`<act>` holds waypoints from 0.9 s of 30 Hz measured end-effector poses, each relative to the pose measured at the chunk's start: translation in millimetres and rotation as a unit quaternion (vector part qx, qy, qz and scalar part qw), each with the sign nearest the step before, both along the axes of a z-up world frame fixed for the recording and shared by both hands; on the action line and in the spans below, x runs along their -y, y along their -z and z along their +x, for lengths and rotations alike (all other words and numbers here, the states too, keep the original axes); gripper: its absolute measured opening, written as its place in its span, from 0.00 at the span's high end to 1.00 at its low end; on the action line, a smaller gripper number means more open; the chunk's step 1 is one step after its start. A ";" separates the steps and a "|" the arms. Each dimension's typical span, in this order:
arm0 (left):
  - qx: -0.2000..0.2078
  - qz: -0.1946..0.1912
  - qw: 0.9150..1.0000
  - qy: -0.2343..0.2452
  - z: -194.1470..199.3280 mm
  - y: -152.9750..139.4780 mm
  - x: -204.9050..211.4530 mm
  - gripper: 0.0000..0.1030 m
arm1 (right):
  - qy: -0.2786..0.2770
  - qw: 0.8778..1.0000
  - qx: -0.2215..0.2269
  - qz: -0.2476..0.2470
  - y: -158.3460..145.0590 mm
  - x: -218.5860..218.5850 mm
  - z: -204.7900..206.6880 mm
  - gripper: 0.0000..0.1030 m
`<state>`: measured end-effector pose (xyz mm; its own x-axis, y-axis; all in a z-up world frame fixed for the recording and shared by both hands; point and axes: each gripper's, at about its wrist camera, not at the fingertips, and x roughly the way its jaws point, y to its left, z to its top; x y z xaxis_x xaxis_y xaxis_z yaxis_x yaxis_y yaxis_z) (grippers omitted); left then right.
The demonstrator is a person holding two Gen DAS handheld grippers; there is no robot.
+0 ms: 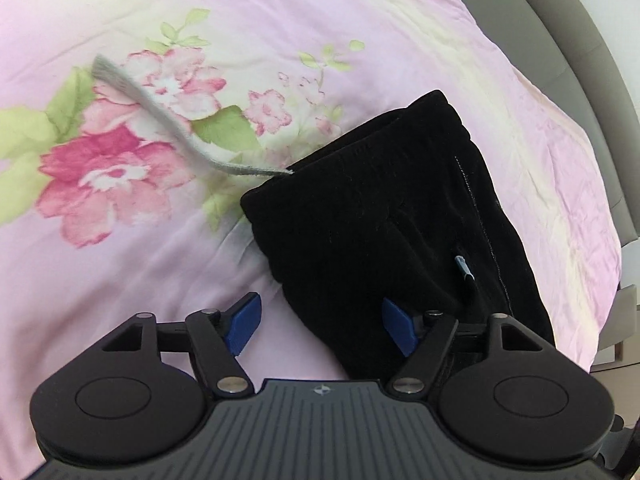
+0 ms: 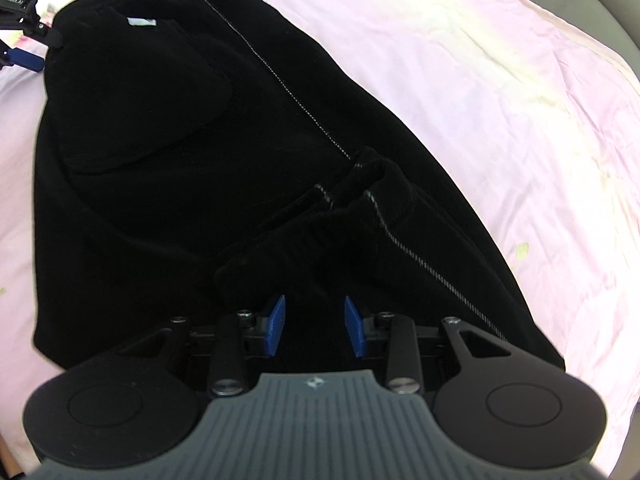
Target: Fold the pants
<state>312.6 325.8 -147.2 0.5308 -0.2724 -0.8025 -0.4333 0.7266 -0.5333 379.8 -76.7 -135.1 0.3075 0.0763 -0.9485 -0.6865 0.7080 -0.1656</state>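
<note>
Your left claw point(image 1: 320, 326) is spread wide over the bed point(image 1: 360, 20), gripping nothing; its right pad sits over the near corner of the pants point(image 1: 380, 220), its left pad over bare sheet. The pants lie folded in a black bundle on the pink floral sheet, waistband at the far end, with a grey drawstring point(image 1: 160, 120) trailing away across the printed flowers. Your right claw point(image 2: 315, 326) points steeply down at the pants point(image 2: 180, 160); its blue pads stand partly apart with black cloth beneath and between them, but you cannot tell whether they pinch it. Just ahead of that claw the cuffs are bunched, and a stitched side seam point(image 2: 288, 92) runs diagonally away.
</note>
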 end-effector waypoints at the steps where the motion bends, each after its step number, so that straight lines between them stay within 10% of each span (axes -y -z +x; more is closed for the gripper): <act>1: 0.010 -0.005 1.000 0.004 1.9 1.8 -0.6 0.12 | -0.007 1.000 -0.005 -0.003 3.0 -2.7 2.9 0.71; 13: 0.051 0.009 0.998 -0.029 12.6 4.1 7.7 0.35 | -0.007 0.997 -0.080 0.000 26.4 -3.5 37.0 0.71; 27: 0.130 0.103 0.986 0.016 10.1 -114.8 71.8 0.61 | 0.012 1.000 -0.014 0.015 -2.9 10.9 -0.1 0.69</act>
<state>322.7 254.0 -32.3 0.7190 -0.1390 -0.6810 -0.2762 0.8420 -0.4634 379.8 -87.6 -132.2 0.2838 0.0984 -0.9538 -0.6731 0.7289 -0.1251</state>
